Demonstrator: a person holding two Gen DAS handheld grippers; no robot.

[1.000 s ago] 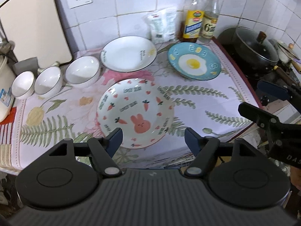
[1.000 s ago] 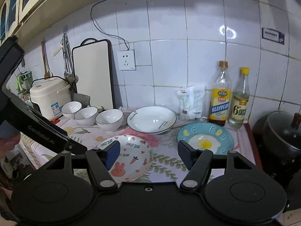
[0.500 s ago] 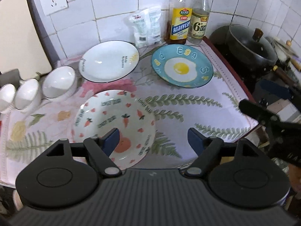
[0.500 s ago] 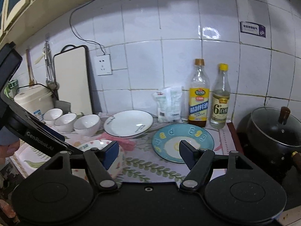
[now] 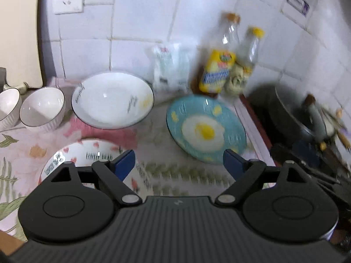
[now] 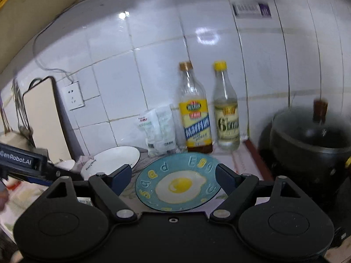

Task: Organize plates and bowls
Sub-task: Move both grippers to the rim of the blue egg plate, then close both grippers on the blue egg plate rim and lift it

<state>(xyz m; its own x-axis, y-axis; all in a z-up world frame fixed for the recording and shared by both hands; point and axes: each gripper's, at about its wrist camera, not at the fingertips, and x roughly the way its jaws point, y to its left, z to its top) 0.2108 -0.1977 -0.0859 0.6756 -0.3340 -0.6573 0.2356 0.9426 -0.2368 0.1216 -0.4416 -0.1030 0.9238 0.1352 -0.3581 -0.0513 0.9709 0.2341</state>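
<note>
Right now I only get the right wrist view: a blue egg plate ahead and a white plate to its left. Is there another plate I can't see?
Observer: Yes. In the left wrist view a carrot-print plate lies in front of the white plate, partly hidden behind the left hand-held gripper.
Operator: How many bowls are there?
Observer: Two show. A white bowl stands just left of the white plate, and a second bowl is cut off by the frame's left edge.
Operator: Is the left hand-held gripper carrying anything?
Observer: No. Its jaws are opening with nothing between them.
</note>
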